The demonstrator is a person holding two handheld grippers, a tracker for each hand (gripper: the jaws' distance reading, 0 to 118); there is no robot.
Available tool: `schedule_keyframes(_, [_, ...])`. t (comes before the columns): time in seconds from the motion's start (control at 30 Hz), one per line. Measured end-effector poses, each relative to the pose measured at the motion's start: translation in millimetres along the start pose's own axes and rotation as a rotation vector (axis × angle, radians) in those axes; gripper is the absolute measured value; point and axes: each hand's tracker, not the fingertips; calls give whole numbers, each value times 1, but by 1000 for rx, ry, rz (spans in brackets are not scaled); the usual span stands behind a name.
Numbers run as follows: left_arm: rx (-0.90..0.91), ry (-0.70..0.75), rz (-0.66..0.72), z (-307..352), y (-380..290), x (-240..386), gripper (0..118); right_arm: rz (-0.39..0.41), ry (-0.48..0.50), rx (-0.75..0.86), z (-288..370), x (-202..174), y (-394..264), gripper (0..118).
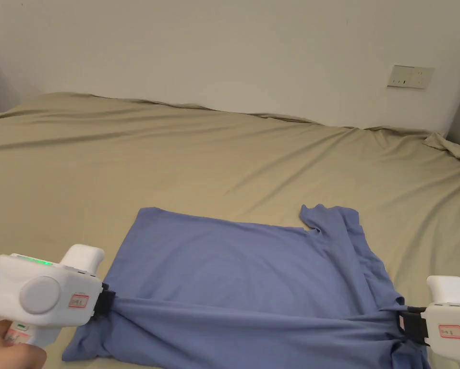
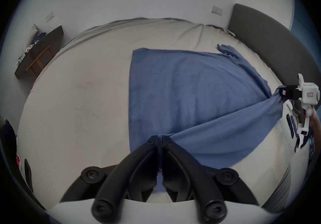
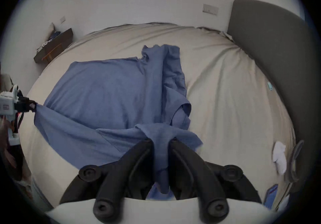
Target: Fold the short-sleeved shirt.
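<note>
- Your left tool has its jaws pinched together on the near edge of the shirt, at the hem end; in the left gripper view only a thin fold of cloth sits between the tips.
- Your right tool is clamped on a thicker bunch of the same near edge at the sleeve end, so its jaws stand slightly apart with blue fabric wedged between them.
- You hold both ends at once so that the edge runs as a taut band from one tool to the other, which looks like the start of carrying that long side over the body for a lengthwise fold.
- Beyond both tools the rest of the shirt lies flat on the bed, its far edge straight and the far sleeve crumpled out ahead of your right tool.
- Count: one shirt, two tools, one bed. A wall socket sits well beyond the right tool.
</note>
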Motion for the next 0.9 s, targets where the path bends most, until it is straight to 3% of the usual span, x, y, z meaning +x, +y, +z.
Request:
schedule_keyframes(0.07, [-2,13,31,-13,1,-1,12,-61,18,-6,-15,5,-3,15])
schedule_keyframes(0.1, [-4,25,71,-19,1,-4,28,-91,20,1,-18,8,-5,29])
schedule_keyframes(0.13, [-14,31,112,-22,1,-8,58,-126,16,-2,-19,11,-8,65])
schedule_keyframes(0.17, [-14,30,152,-21,0,-13,76,-161,2,-6,-19,14,-12,89])
schedule_keyframes(0.2, [-6,11,194,-14,-4,-17,78,-182,8,5,-12,15,-17,96])
schedule_keyframes(0.27, [45,-17,231,6,-12,-22,78,-185,51,90,11,15,-30,95])
schedule_keyframes(0.37, [187,43,185,56,-38,-12,78,-132,29,204,56,6,-57,95])
schedule_keyframes(0.4, [241,67,179,72,-51,-6,78,-126,17,223,70,2,-70,94])
schedule_keyframes(0.43, [285,72,177,86,-66,1,78,-123,12,224,83,-3,-83,86])
schedule_keyframes(0.47, [324,61,180,96,-82,7,76,-123,5,232,93,-7,-95,67])
schedule_keyframes(0.5, [354,64,189,105,-96,15,67,-127,-14,241,102,-11,-108,35])
schedule_keyframes(0.53, [358,70,194,111,-109,21,35,-127,-32,241,109,-15,-119,3])
schedule_keyframes(0.57, [356,100,196,117,-122,30,35,-122,-61,238,112,-18,-129,3])
schedule_keyframes(0.6, [370,144,195,120,-135,38,24,-114,-104,236,117,-21,-139,3])
schedule_keyframes(0.63, [378,166,202,121,-147,45,2,-122,-84,225,121,-23,-146,3])
schedule_keyframes(0.73, [348,147,216,120,-163,53,0,-139,-56,194,124,-26,-157,3])
schedule_keyframes(0.9, [253,139,203,89,-143,41,0,-85,-42,206,128,-32,-148,3])
